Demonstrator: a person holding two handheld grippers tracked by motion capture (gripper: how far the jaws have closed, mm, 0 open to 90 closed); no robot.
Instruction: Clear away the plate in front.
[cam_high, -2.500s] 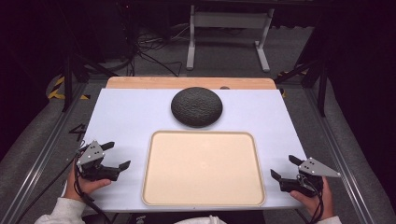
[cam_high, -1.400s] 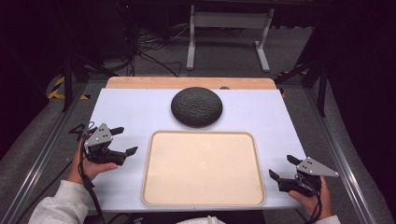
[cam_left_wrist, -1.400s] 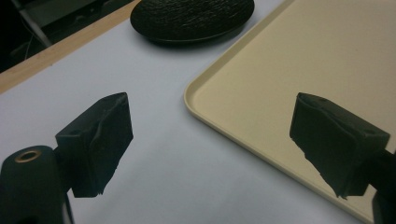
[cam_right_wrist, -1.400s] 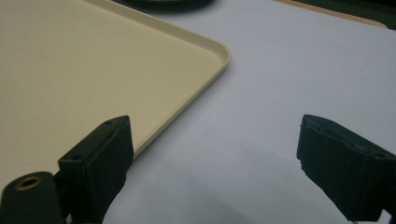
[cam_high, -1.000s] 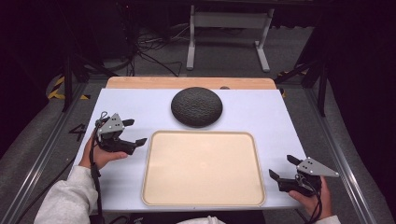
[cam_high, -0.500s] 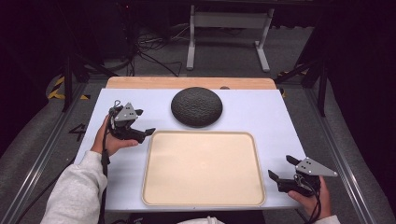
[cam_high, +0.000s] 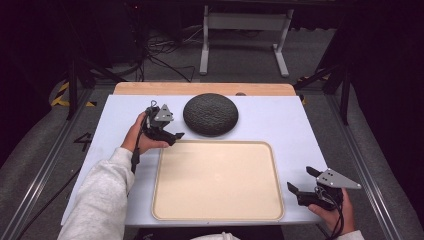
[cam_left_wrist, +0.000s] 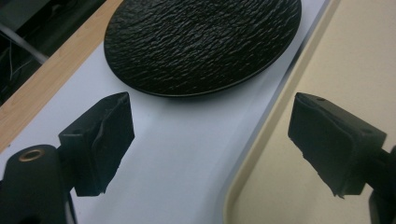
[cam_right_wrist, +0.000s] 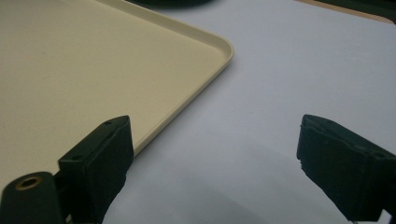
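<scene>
A black, rough-textured round plate sits at the back middle of the table, just beyond an empty beige tray. My left gripper is open, hovering by the tray's far left corner, jaws pointing at the plate's left rim and a short way off it. In the left gripper view the plate lies ahead of the open left gripper, and the tray's rim runs between the jaws. My right gripper is open and holds nothing, right of the tray's near corner. The right gripper view has that open gripper beside the tray's corner.
The pale blue tabletop has a wooden strip along its far edge. Metal rails run down both sides of the table. Beyond it stand a metal frame and loose cables on the floor.
My left gripper has travelled from the table's near left forward and rightward to the plate's left side. The right gripper has stayed put, and both stayed open.
</scene>
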